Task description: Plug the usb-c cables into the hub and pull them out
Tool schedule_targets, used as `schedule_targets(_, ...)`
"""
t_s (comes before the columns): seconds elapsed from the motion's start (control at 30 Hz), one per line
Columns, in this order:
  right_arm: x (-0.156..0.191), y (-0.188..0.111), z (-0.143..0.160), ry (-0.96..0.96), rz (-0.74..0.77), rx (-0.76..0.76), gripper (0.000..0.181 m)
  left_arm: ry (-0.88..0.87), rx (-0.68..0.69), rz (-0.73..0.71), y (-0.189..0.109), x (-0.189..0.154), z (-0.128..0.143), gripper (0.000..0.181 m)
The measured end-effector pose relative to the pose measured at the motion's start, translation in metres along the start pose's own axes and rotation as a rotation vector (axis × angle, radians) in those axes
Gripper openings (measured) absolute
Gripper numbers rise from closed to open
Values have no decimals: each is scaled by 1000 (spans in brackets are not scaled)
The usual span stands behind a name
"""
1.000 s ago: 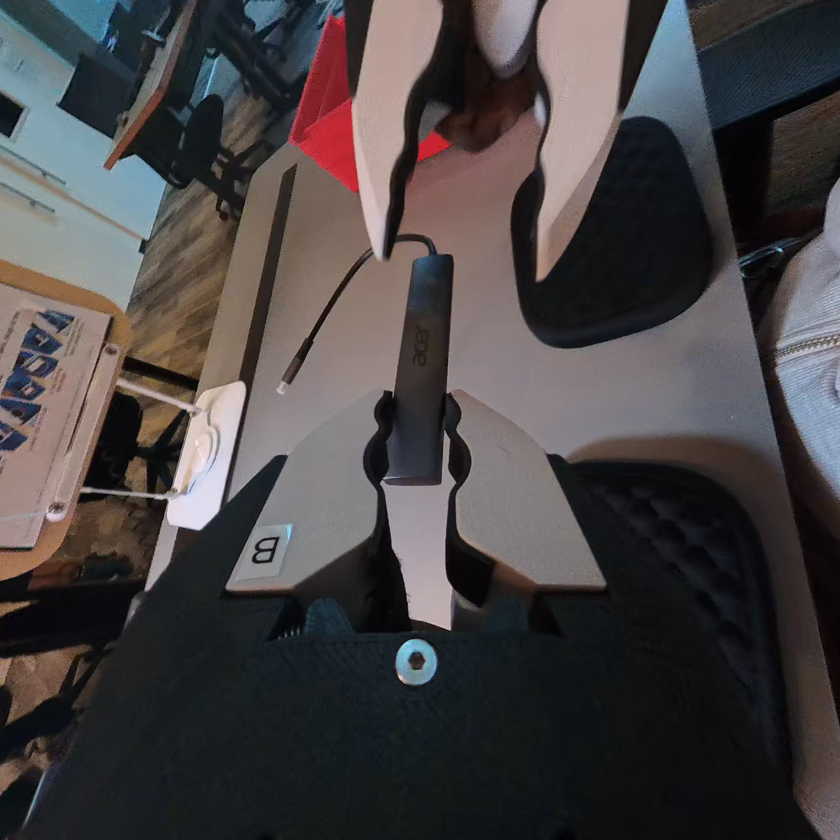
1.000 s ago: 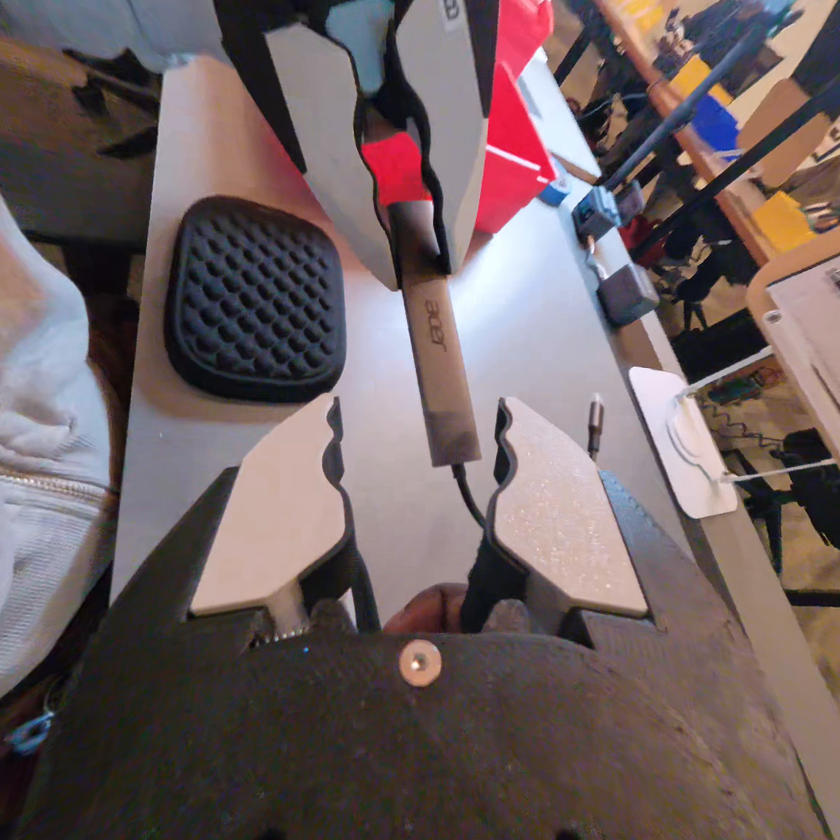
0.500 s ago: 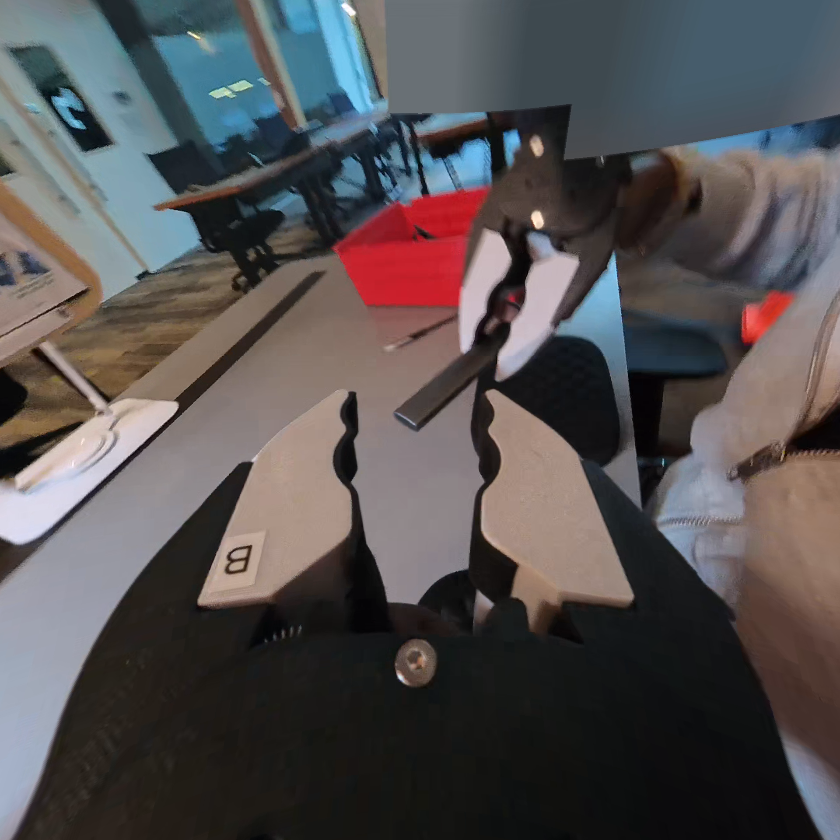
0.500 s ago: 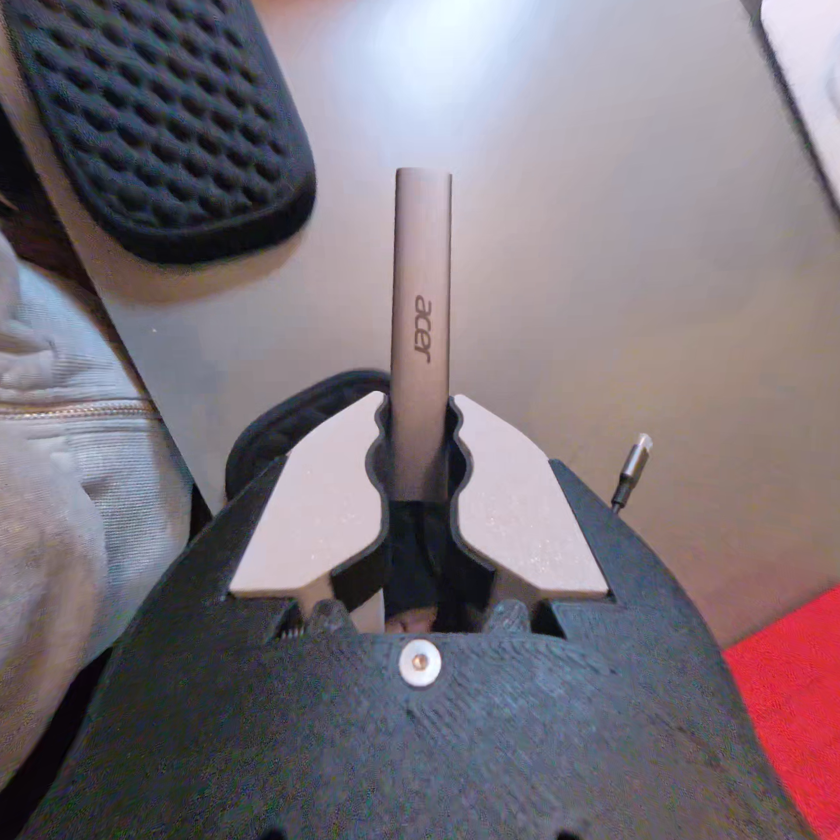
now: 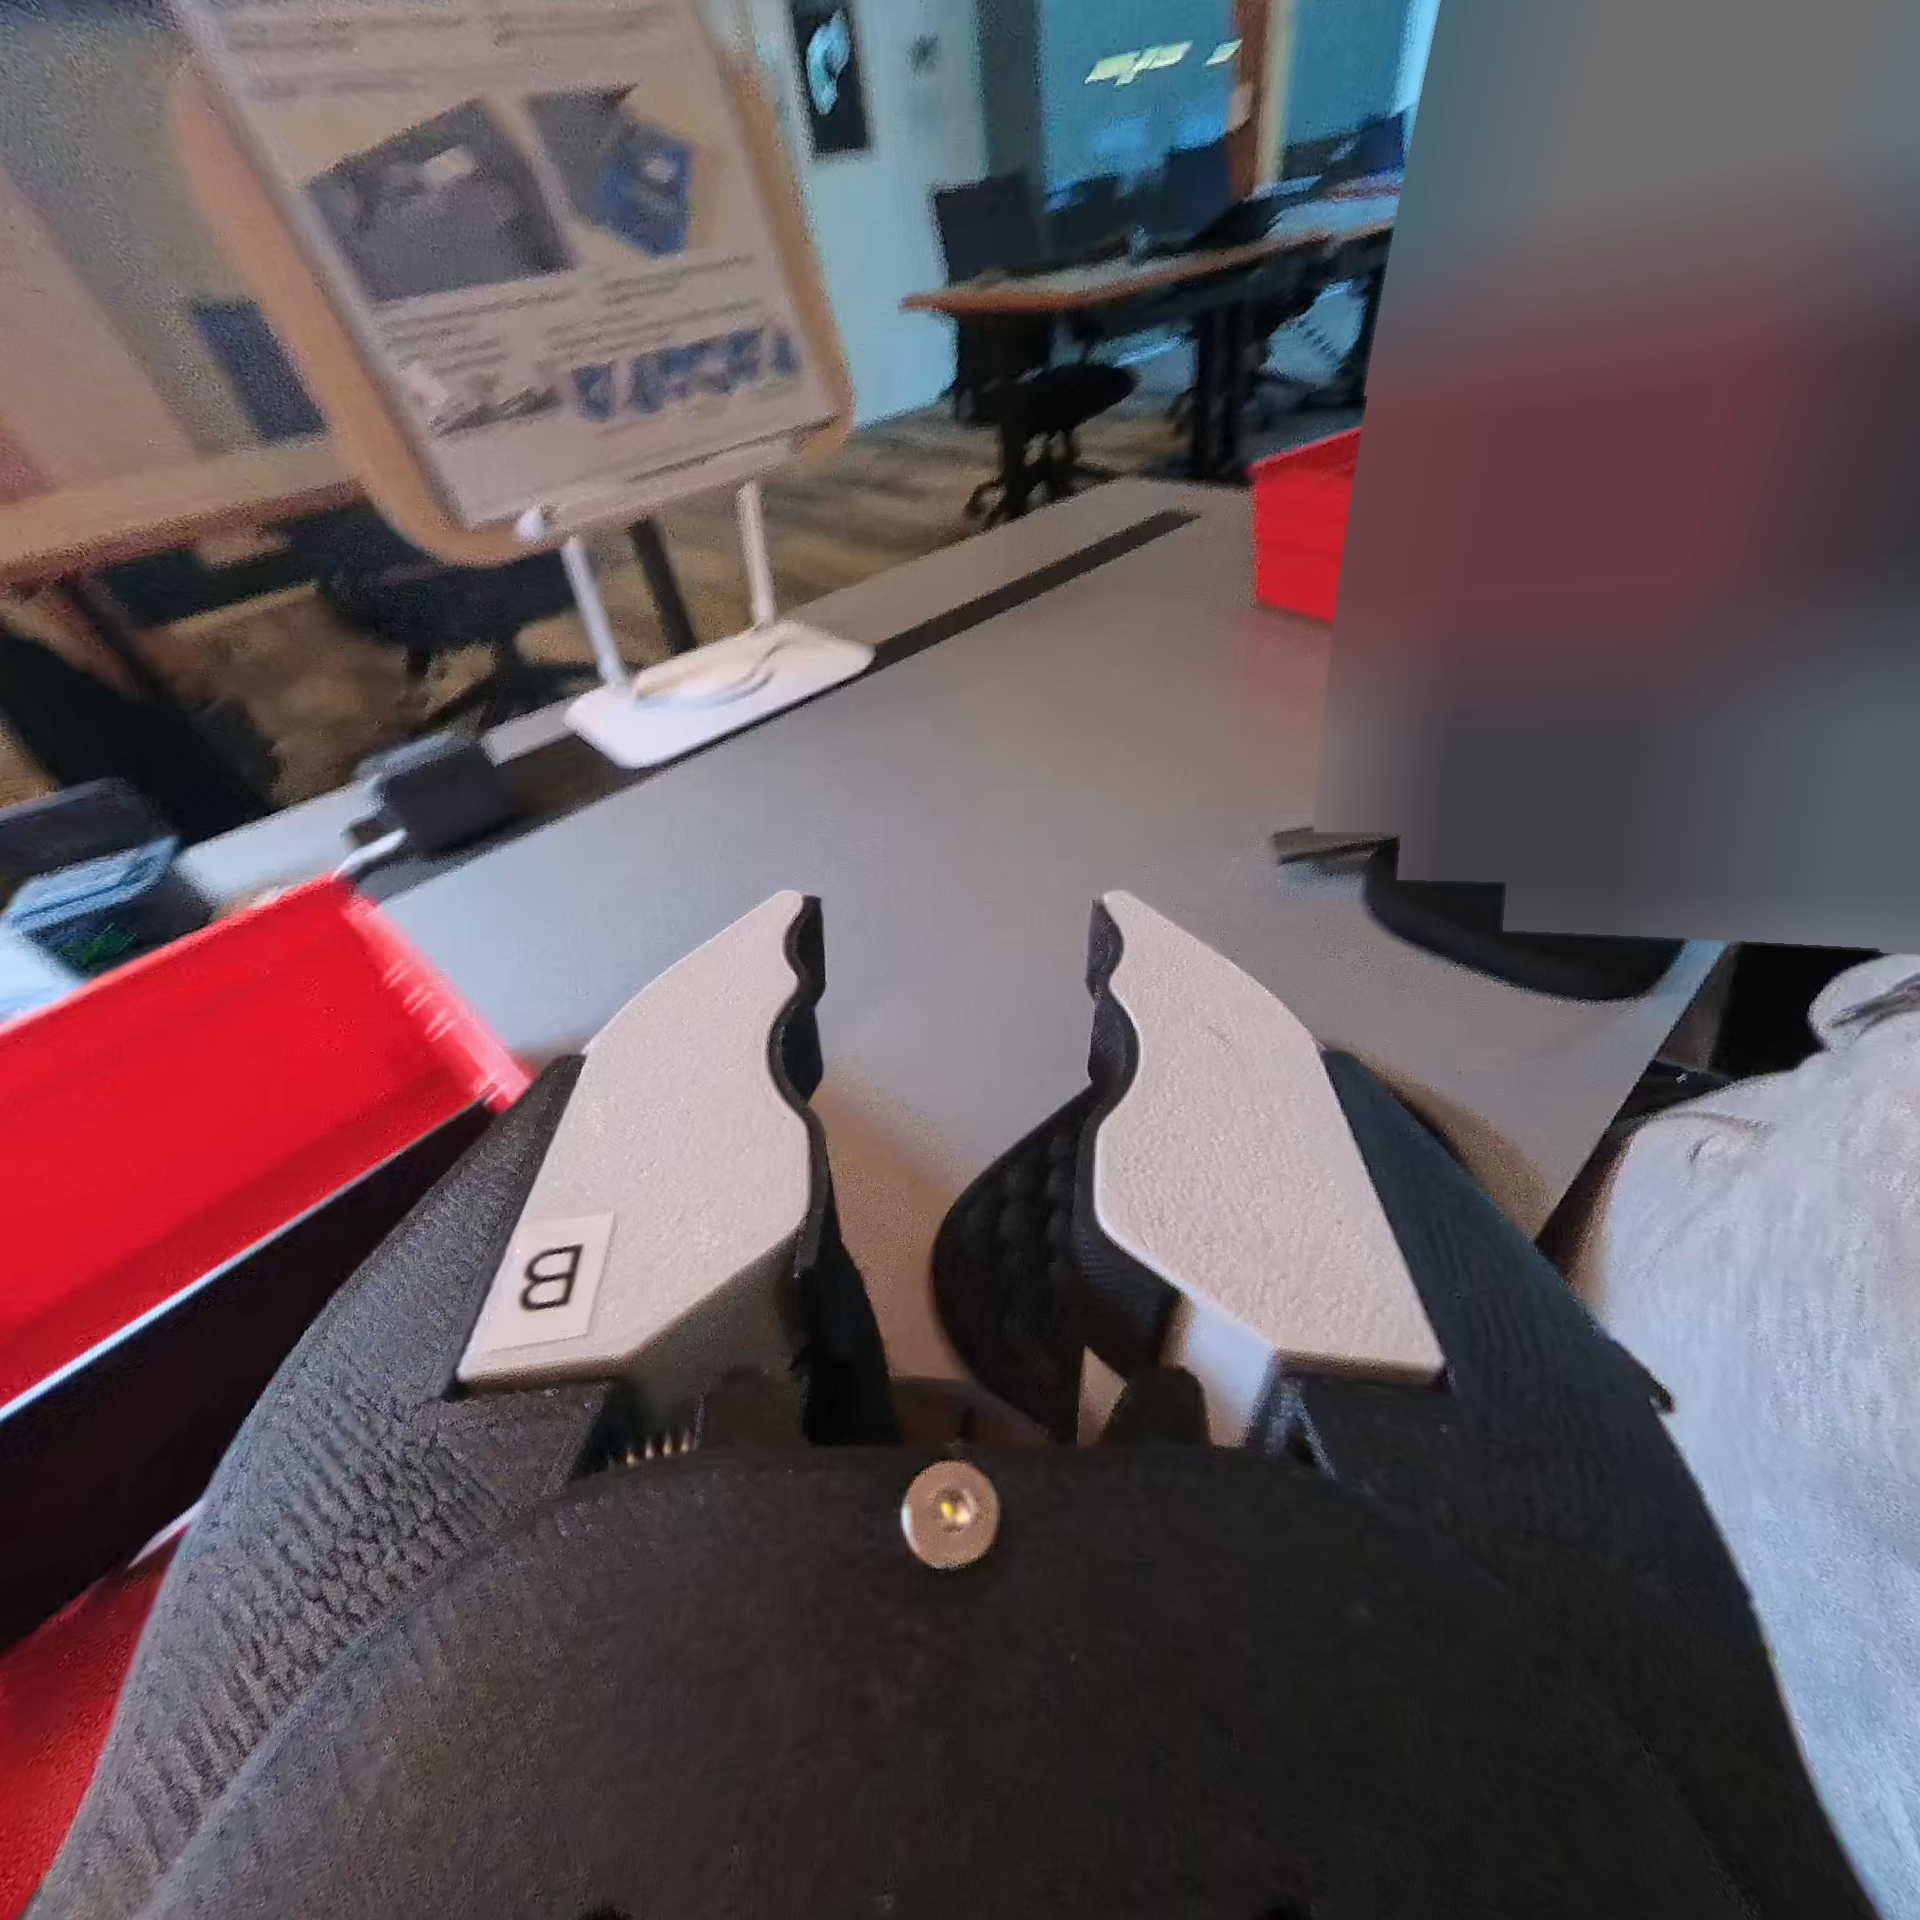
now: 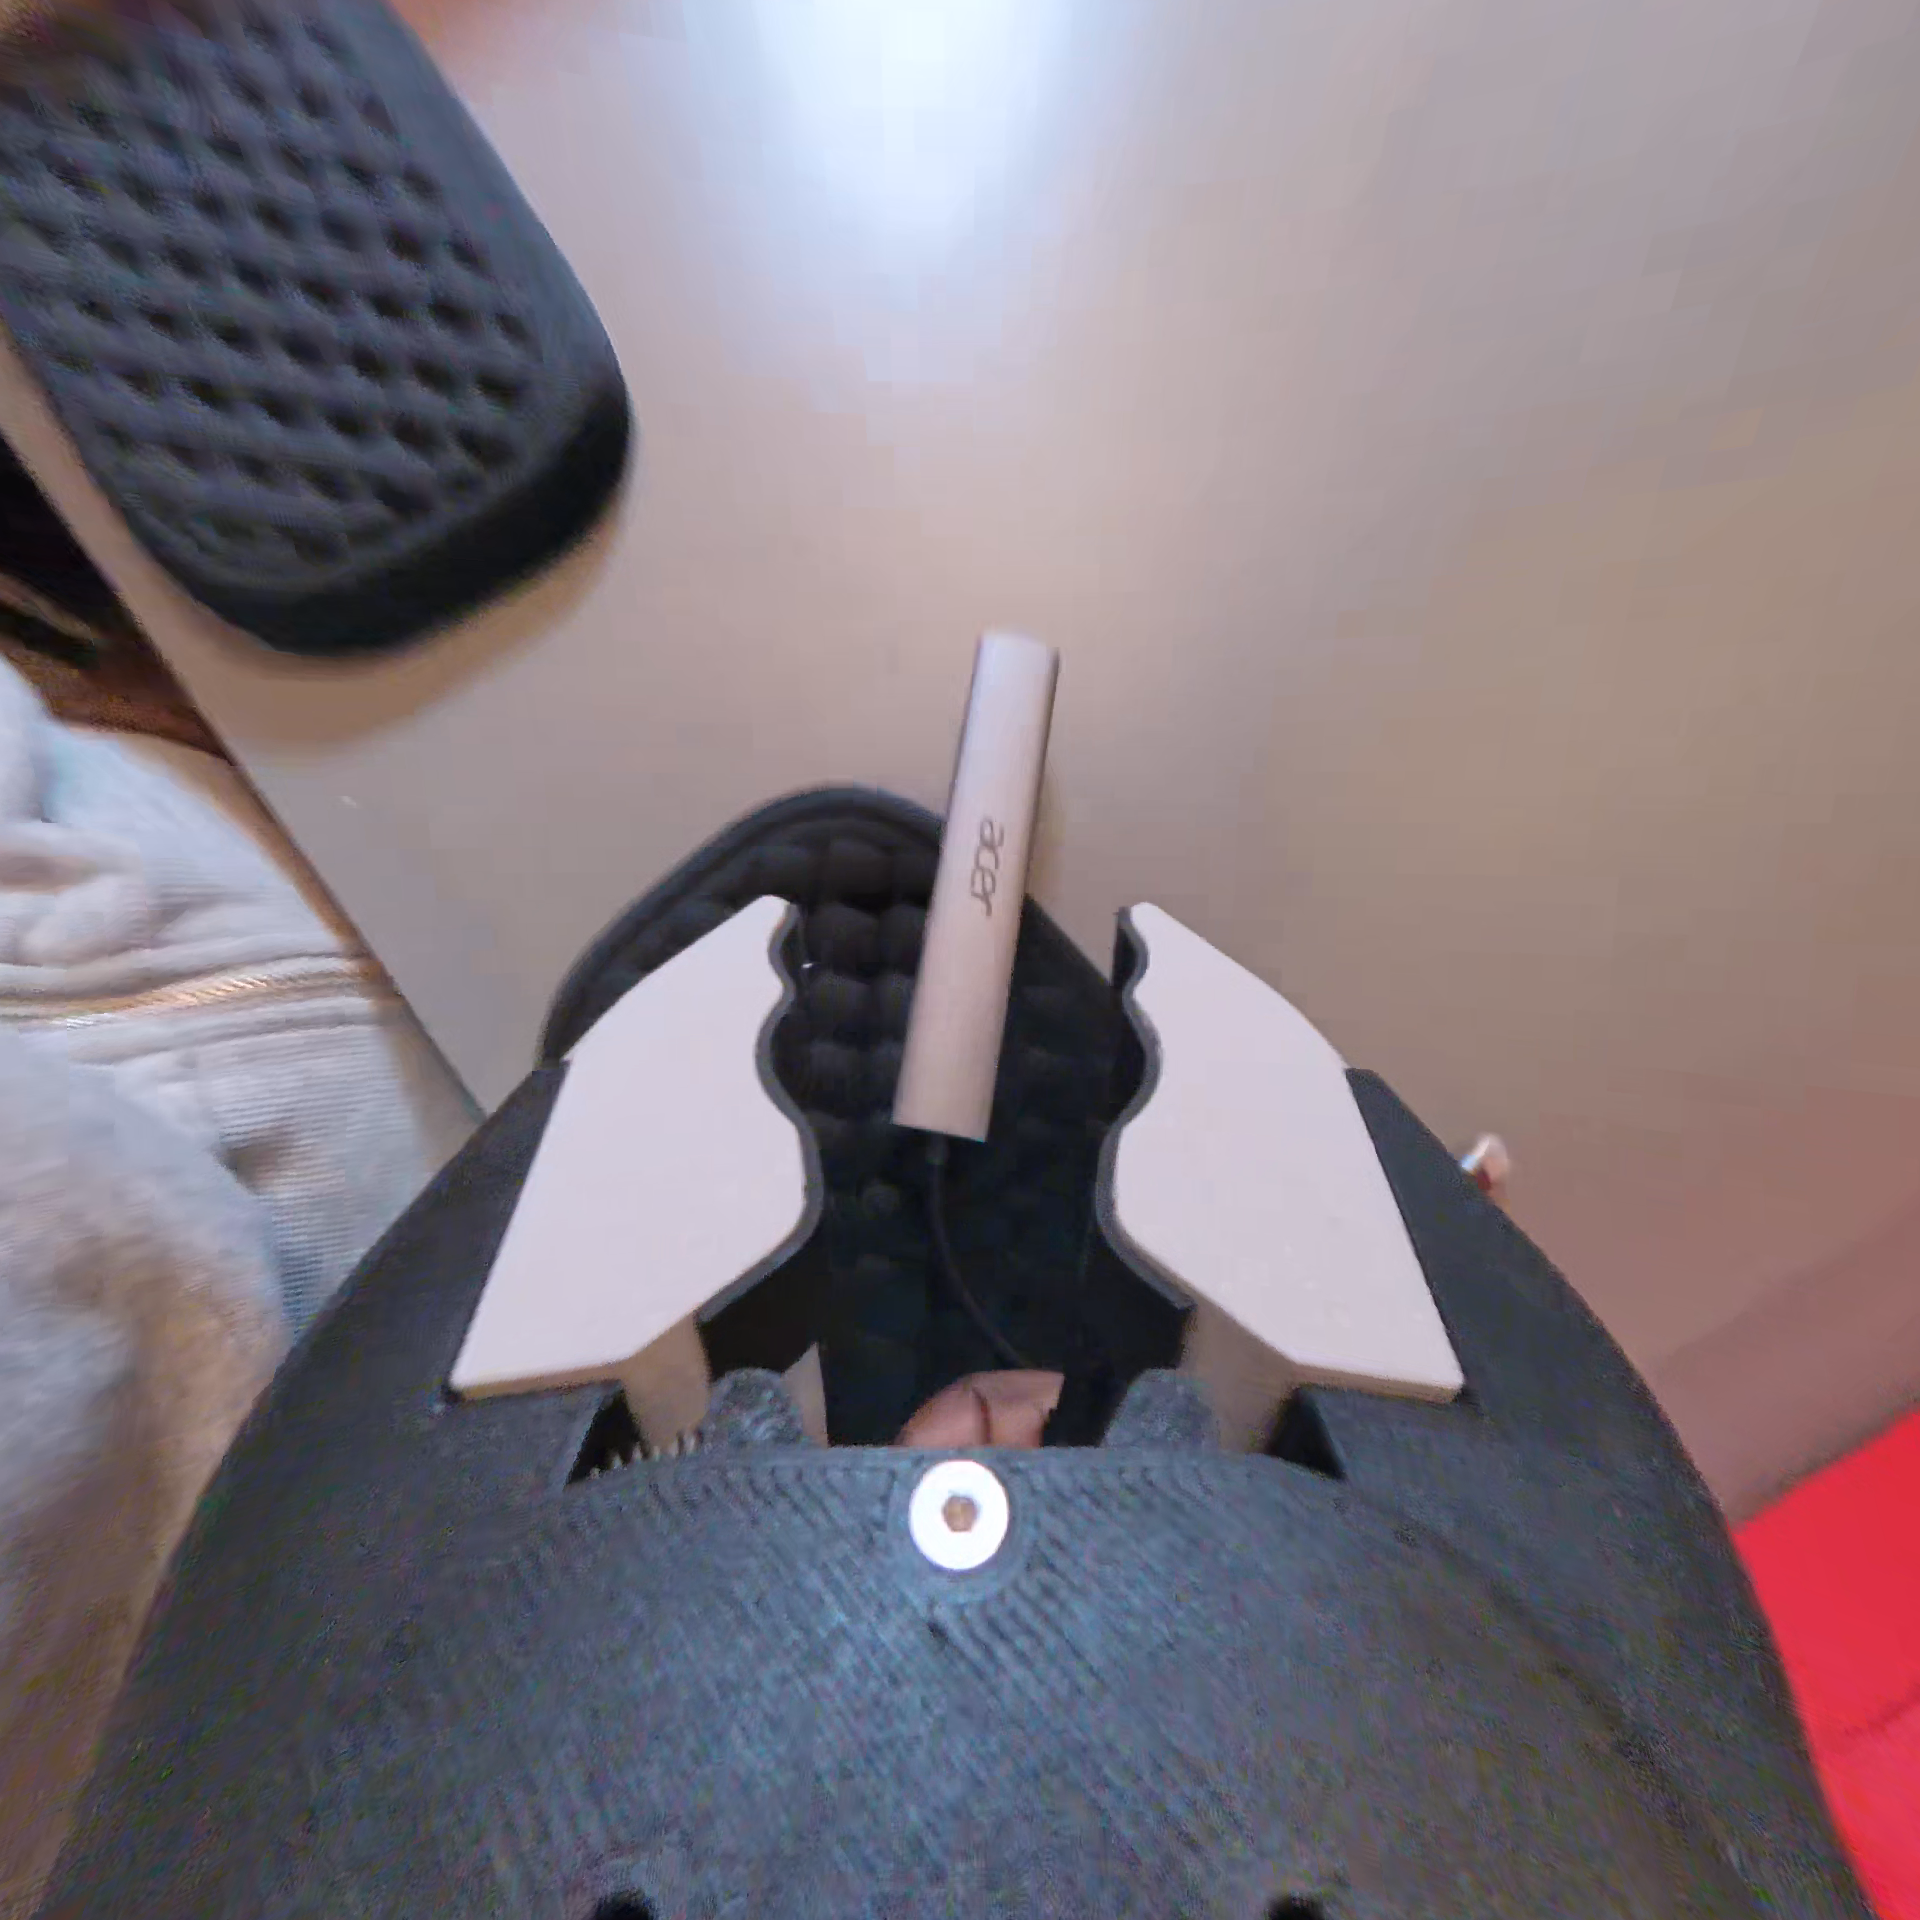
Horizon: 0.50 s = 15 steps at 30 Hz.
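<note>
Both grippers, left (image 5: 954, 940) and right (image 6: 954, 940), show jaws apart; we see the slim grey metal hub (image 6: 977, 883) lying half on a black mesh pad (image 6: 862, 935) on the grey tabletop (image 6: 1351, 520), liable to slip during plugging.

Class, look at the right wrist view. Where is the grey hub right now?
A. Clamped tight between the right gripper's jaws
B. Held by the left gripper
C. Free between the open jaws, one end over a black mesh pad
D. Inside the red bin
C: the hub lies clear of both fingers of the right gripper, whose jaws stand wide apart, with its cable end over the black mesh pad.
</note>
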State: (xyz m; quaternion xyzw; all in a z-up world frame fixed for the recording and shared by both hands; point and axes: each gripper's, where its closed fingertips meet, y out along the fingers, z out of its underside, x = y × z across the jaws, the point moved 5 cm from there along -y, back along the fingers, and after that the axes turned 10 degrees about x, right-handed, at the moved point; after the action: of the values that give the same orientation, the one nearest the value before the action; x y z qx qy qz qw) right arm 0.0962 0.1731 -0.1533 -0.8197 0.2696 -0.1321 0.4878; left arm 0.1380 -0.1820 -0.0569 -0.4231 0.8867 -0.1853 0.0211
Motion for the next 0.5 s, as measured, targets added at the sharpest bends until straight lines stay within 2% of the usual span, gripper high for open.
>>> schedule_targets(0.1, -2, -30, -16, 10, -64, -210, 63, -38, 142, -74, -27, 38, 12, 49)
schedule_targets(0.2, -7, -58, -26, 32, -85, -368, 62, -124, 351, -102, -40, 84, 33, 49)
schedule_targets(0.27, -9, -69, -29, 35, -82, -413, 61, -170, 507, -56, -37, 109, 52, 49)
schedule_targets(0.33, -10, -76, -29, 27, -61, -426, 60, -184, 719, 17, -30, 125, 78, 49)
schedule_targets(0.43, -7, -81, -30, -7, -32, -428, 60, -114, 1013, -9, -19, 150, 111, 49)
schedule_targets(0.5, -4, -83, -32, -28, -15, -436, 59, -66, 1140, -7, -10, 160, 127, 49)
